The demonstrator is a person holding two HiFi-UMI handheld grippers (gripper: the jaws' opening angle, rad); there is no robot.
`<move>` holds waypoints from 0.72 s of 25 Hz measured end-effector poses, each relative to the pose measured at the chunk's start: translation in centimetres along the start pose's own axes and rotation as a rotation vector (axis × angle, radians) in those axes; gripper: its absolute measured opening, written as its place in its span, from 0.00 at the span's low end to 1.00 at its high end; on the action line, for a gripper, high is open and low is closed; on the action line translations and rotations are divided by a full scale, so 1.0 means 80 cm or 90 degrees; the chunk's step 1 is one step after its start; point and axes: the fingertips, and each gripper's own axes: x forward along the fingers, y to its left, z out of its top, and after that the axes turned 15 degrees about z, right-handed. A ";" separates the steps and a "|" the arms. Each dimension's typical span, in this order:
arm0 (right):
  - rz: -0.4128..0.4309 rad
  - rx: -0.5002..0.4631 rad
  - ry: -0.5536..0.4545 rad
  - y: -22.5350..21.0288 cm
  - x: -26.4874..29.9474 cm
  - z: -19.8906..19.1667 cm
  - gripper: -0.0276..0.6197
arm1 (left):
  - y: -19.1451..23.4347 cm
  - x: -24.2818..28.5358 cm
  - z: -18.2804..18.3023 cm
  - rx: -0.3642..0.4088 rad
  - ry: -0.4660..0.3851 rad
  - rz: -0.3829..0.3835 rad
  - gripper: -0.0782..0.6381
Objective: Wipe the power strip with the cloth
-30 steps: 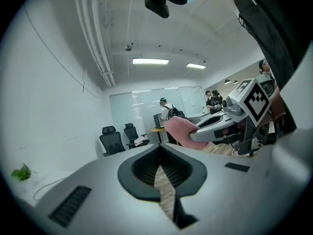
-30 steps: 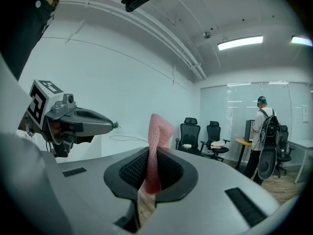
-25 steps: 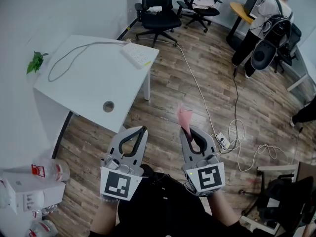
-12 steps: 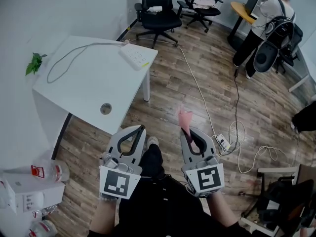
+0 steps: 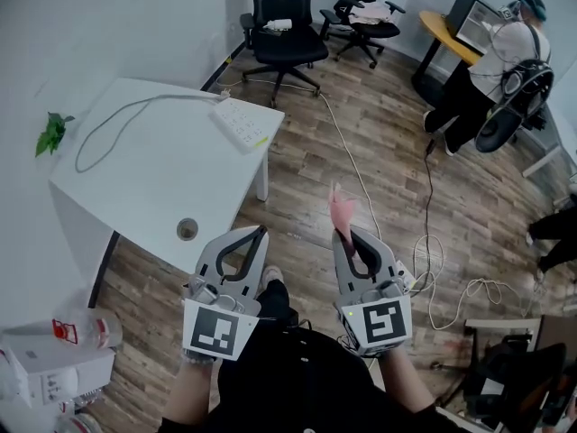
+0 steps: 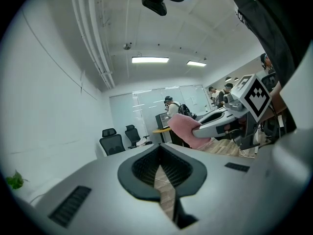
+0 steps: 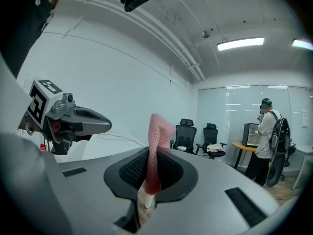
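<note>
The cloth (image 5: 341,213) is pinched in the right gripper (image 5: 350,234); the left gripper (image 5: 261,234) is closed, empty. The power strip (image 5: 240,123) should be rubbed softly.

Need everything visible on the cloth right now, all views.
The cloth is pink, thin and soft-looking, with a fine knit-like texture. It is clamped between the shut jaws of the right gripper, held in the air over the wood floor, well short of the table. One crumpled end stands up past the jaw tips. A shorter end with a small white tag hangs inside the jaw opening. Only the gripper touches it.
</note>
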 end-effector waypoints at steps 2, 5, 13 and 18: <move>0.000 0.002 0.002 -0.015 0.019 0.004 0.13 | 0.013 0.022 -0.001 -0.003 0.000 0.002 0.13; 0.009 0.001 0.004 -0.039 0.051 0.010 0.13 | 0.031 0.060 -0.002 -0.004 0.002 0.004 0.13; 0.021 0.002 0.000 -0.107 0.135 0.019 0.13 | 0.077 0.153 -0.019 -0.001 0.016 0.010 0.13; 0.040 -0.009 -0.009 -0.141 0.189 0.027 0.13 | 0.110 0.197 -0.032 -0.011 0.028 0.037 0.13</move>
